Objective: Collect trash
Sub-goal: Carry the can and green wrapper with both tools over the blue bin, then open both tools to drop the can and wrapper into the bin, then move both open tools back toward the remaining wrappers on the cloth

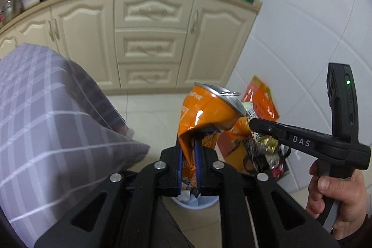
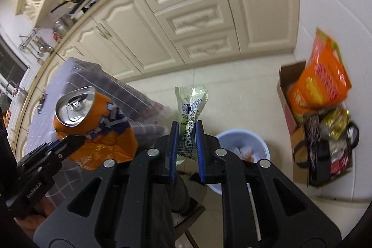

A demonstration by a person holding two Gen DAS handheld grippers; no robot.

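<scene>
Crushed orange soda can (image 1: 204,113) sits pinched between the blue-padded fingers (image 1: 179,162) of the left gripper (image 1: 188,155), its dented silver top tilted up and away, the flattened lower body clamped in the narrow gap. In the right wrist view the same can (image 2: 93,122) appears at the left, held above the grey checked cloth of the bench (image 2: 76,76).

The right gripper (image 2: 187,138) is clenched on a pale green snack wrapper (image 2: 189,117); the wrapper stands up between the blue fingers (image 2: 199,148), barcode facing the camera, its crimped top edge free above the tips. In the left wrist view that gripper (image 1: 252,121) reaches in from the right, its tip just beside the can's rim, with the person's hand (image 1: 334,199) around the handle.

Below both grippers, on the tiled floor, stands a light blue trash bin (image 2: 262,143) with some scraps inside; it lies just beneath and right of the wrapper. Near the wall a cardboard box (image 2: 288,85) holds an orange bag (image 2: 320,83) and other shiny packaging. Cream kitchen cabinets (image 1: 148,38) fill the background.
</scene>
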